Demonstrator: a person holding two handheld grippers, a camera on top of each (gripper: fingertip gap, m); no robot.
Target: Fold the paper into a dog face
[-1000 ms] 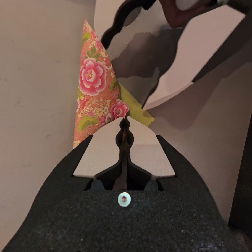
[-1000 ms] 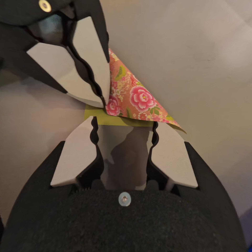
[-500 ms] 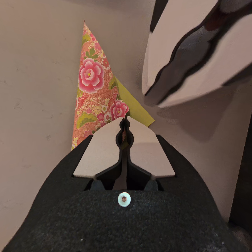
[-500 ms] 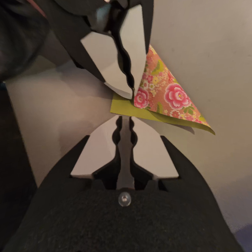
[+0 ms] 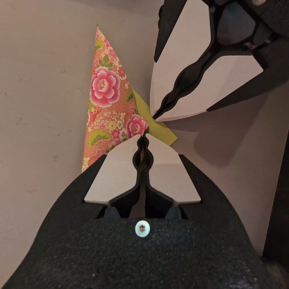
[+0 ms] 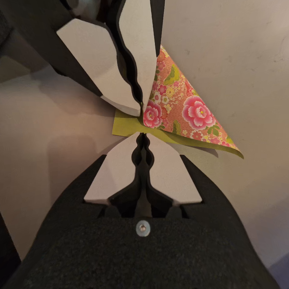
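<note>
Left wrist view gives us one sheet of paper (image 5: 107, 100) on a plain pale table (image 5: 39, 93), folded over into a long triangle, floral side up in pink and orange, with a strip of its plain green underside poking out along the right edge. Two claws are in play, and both are on that one sheet. The left claw (image 5: 143, 138) sits at the bottom of this view, its two white fingers (image 5: 118, 172) pressed together with only a thin wavy slit between them, and a sliver of paper shows inside that slit, so it has the near corner pinched. Coming in from the upper right is the right claw (image 5: 154, 116), tips closed to a point right at the green edge.

Over to the right wrist view, and the same count holds: one paper (image 6: 187, 112), two claws. The right claw (image 6: 143, 134) has its fingers nearly touching, tips right at the green edge of the sheet; whether it actually has the paper between them I cannot tell from here, the contact is too fine to read. The left claw (image 6: 141, 109) drops in from the top left, closed on the corner where floral meets green. Two big pink blooms are showing on the upper flap, and the far right tip of the sheet curls up off the table (image 6: 234, 46), casting a small shadow underneath.
</note>
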